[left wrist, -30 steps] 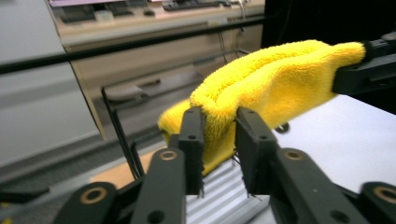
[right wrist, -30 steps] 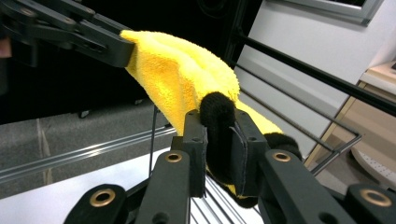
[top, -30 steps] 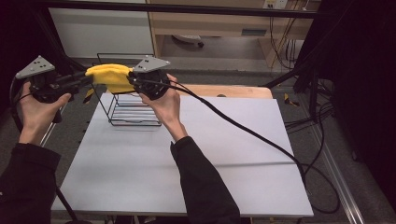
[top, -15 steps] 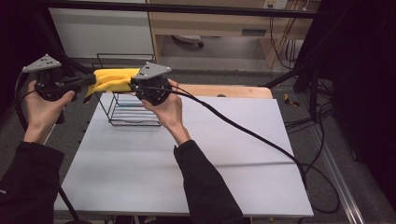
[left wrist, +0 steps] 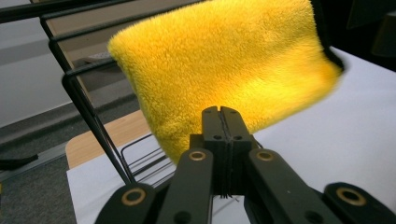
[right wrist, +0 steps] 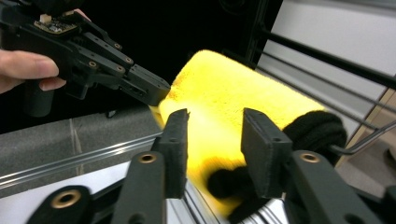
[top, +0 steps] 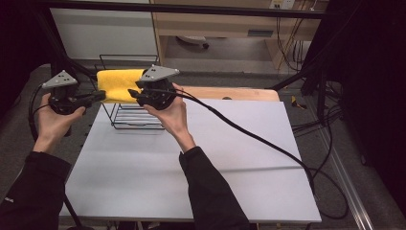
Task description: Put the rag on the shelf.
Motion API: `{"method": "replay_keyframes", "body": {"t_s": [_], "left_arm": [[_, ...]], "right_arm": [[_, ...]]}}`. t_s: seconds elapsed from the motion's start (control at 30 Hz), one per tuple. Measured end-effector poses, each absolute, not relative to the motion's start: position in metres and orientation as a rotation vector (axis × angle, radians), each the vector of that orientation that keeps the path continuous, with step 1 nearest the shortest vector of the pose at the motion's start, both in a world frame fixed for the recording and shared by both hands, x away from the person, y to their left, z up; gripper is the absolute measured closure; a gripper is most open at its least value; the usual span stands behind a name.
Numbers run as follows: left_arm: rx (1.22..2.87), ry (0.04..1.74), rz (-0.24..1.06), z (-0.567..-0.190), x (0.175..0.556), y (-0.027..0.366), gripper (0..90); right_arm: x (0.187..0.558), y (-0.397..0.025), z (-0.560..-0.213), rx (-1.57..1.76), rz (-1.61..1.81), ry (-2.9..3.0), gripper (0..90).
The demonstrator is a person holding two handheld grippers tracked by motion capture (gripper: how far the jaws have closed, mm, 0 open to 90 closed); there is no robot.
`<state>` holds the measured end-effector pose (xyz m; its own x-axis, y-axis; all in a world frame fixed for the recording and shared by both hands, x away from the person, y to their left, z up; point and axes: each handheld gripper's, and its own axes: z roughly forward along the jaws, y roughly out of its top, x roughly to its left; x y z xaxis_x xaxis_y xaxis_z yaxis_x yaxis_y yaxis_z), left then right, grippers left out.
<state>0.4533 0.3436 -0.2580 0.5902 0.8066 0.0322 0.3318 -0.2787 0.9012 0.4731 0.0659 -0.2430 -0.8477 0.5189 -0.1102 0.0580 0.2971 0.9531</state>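
Note:
A fluffy yellow cloth (top: 119,85) hangs over the top bar of a black wire rack (top: 129,117) at the table's back left. My left gripper (top: 102,96) is at the cloth's lower left corner. In the left gripper view its jaws (left wrist: 222,112) are pressed together at the lower edge of the cloth (left wrist: 224,60), pinching it. My right gripper (top: 133,98) is at the cloth's right end. Its jaws (right wrist: 212,126) stand apart and grip nothing, with the cloth (right wrist: 224,93) just beyond them. Black fuzzy fabric (right wrist: 317,130) shows under the cloth's far end.
The rack stands on a white table top (top: 215,158) with a wooden strip (top: 239,93) behind it. The right gripper's thick black cable (top: 249,136) trails across the table to the right. Cables lie on the floor at the right.
The cloth came down from above the rack and now hangs flat over its top bar. The right gripper has let go and opened. Both hands moved down and slightly left.

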Motion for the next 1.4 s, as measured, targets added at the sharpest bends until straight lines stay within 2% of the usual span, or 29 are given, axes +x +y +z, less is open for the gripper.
{"method": "replay_keyframes", "body": {"t_s": [0.1,0.2,0.43,0.53,0.57,0.6,0.63,0.67,0.7,0.77,0.8,0.9,1.2,1.4], "left_arm": [[1.869,0.929,0.634,-0.264,0.457,0.341,90.0],[1.872,0.945,0.631,-0.270,0.461,0.340,90.0],[1.877,0.959,0.619,-0.281,0.466,0.337,89.4],[1.866,0.950,0.605,-0.282,0.463,0.338,84.8],[1.864,0.947,0.597,-0.282,0.461,0.339,80.5],[1.859,0.946,0.587,-0.282,0.459,0.339,77.1],[1.861,0.946,0.582,-0.282,0.458,0.340,77.1],[1.860,0.946,0.582,-0.282,0.455,0.340,71.4],[1.863,0.948,0.582,-0.282,0.453,0.340,71.4],[1.872,0.955,0.589,-0.283,0.449,0.339,60.3],[1.880,0.954,0.591,-0.284,0.446,0.338,60.3],[1.899,0.965,0.579,-0.289,0.441,0.336,51.7],[1.925,0.964,0.510,-0.310,0.426,0.319,33.4],[1.952,0.959,0.485,-0.326,0.418,0.304,24.8]], "right_arm": [[0.480,0.068,-0.251,0.581,1.529,2.211,85.5],[0.488,0.069,-0.264,0.654,1.476,2.244,90.0],[0.497,0.070,-0.283,0.698,1.463,2.262,88.8],[0.492,0.066,-0.281,0.676,1.494,2.254,85.1],[0.488,0.060,-0.277,0.668,1.526,2.251,81.4],[0.488,0.060,-0.277,0.668,1.526,2.251,81.4],[0.486,0.057,-0.275,0.663,1.535,2.254,78.6],[0.481,0.050,-0.272,0.659,1.543,2.253,73.5],[0.481,0.050,-0.272,0.659,1.543,2.253,73.5],[0.475,0.038,-0.271,0.675,1.548,2.265,64.4],[0.475,0.038,-0.271,0.675,1.548,2.265,64.4],[0.470,0.024,-0.272,0.693,1.532,2.273,54.4],[0.458,-0.029,-0.285,0.783,1.487,2.295,28.6],[0.451,-0.070,-0.299,0.858,1.468,2.268,17.6]]}}
